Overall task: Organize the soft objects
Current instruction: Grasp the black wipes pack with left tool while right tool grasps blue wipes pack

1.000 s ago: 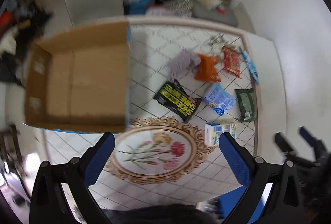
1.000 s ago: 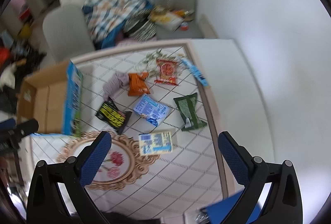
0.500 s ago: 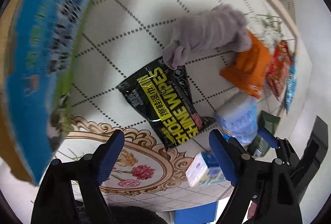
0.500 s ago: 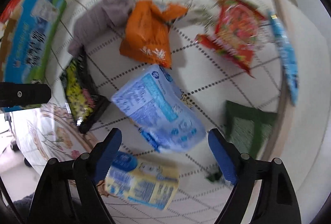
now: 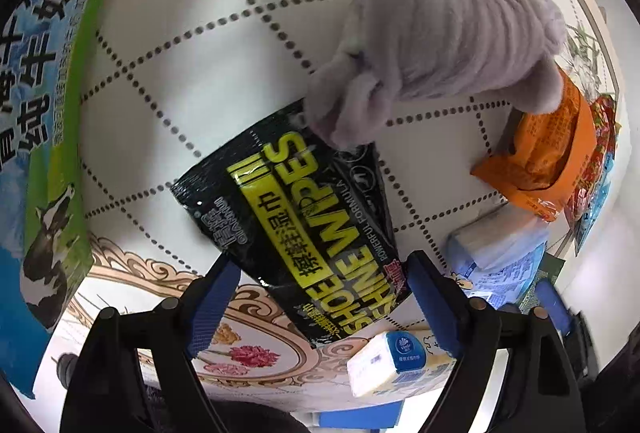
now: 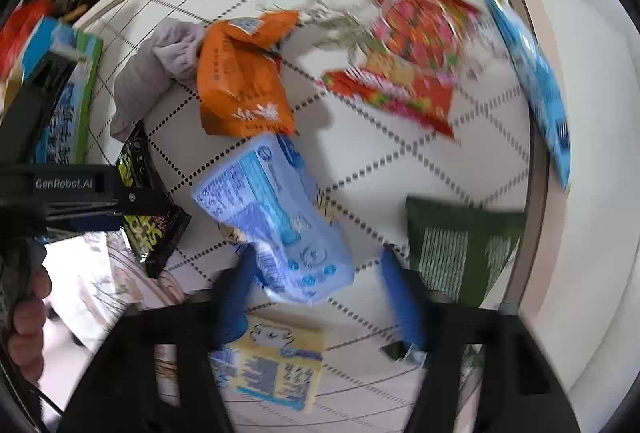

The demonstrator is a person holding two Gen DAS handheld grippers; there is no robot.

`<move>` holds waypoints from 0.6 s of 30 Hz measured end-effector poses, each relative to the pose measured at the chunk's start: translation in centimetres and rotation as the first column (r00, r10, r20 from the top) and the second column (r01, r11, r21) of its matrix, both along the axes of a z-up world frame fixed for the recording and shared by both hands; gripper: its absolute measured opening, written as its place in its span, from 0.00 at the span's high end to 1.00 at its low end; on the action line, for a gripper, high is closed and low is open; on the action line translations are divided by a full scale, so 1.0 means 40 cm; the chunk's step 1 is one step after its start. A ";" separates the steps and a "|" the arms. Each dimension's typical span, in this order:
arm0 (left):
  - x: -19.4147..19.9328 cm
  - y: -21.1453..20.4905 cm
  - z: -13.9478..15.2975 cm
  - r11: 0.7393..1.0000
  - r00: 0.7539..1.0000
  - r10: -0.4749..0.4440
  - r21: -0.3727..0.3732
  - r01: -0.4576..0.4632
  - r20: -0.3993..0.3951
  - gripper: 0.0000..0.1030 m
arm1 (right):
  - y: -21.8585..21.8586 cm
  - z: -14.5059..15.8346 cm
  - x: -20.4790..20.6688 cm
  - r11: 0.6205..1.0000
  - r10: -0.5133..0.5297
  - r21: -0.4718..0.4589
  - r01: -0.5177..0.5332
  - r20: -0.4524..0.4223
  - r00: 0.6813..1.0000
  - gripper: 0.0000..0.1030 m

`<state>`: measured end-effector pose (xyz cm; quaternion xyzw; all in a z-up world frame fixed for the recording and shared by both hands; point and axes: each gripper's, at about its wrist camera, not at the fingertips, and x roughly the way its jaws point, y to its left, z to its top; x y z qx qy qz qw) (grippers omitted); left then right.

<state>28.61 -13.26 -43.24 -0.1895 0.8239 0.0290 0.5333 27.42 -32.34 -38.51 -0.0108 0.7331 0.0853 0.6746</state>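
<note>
A black shoe-wipes pack [image 5: 304,225] lies flat on the patterned tablecloth [image 5: 200,53]. My left gripper [image 5: 324,285] straddles its near end, with both blue pads against the pack's edges. A crumpled lilac cloth [image 5: 440,53] rests on the pack's far corner. In the right wrist view, a light blue tissue pack [image 6: 272,209] lies with its near end between the fingers of my right gripper [image 6: 316,277]. Its jaws are closing. The left pad is at the pack and a gap shows at the right pad.
A printed cardboard box [image 5: 40,113] stands at the left. An orange pack [image 6: 240,85], a red snack bag [image 6: 408,53], a long blue packet [image 6: 532,81], a green pack [image 6: 460,245] and a yellow tissue pack [image 6: 272,365] lie around. A hand [image 6: 28,313] shows at the left.
Both grippers came down close to the table and their jaws narrowed. The left now frames the black pack and the right frames the light blue pack.
</note>
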 end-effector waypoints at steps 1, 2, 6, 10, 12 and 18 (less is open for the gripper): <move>-0.003 -0.004 0.000 1.000 1.000 -0.016 -0.002 0.016 0.016 0.21 | 0.017 -0.003 0.006 1.000 0.028 0.006 -0.028 0.002 1.000 0.27; -0.005 -0.008 0.002 0.999 0.999 -0.034 0.001 0.034 0.027 0.22 | 0.030 -0.014 0.013 0.999 0.046 0.010 -0.046 -0.008 0.999 0.27; -0.017 -0.057 0.020 0.983 0.981 -0.182 0.030 0.180 0.070 0.35 | 0.074 -0.075 0.021 0.998 0.068 0.012 -0.067 -0.073 0.995 0.27; -0.029 -0.109 0.035 0.926 0.919 -0.375 0.106 0.364 0.122 0.34 | 0.077 -0.113 -0.006 1.000 -0.026 -0.011 0.025 -0.153 0.988 0.45; -0.027 -0.109 0.028 0.925 0.918 -0.376 0.114 0.363 0.123 0.33 | 0.070 -0.119 -0.019 0.998 -0.061 -0.004 0.061 -0.182 0.981 0.48; 0.001 -0.064 -0.004 0.950 0.948 -0.299 0.121 0.286 0.106 0.31 | 0.054 -0.128 -0.028 0.989 -0.137 0.028 0.144 -0.173 0.975 0.40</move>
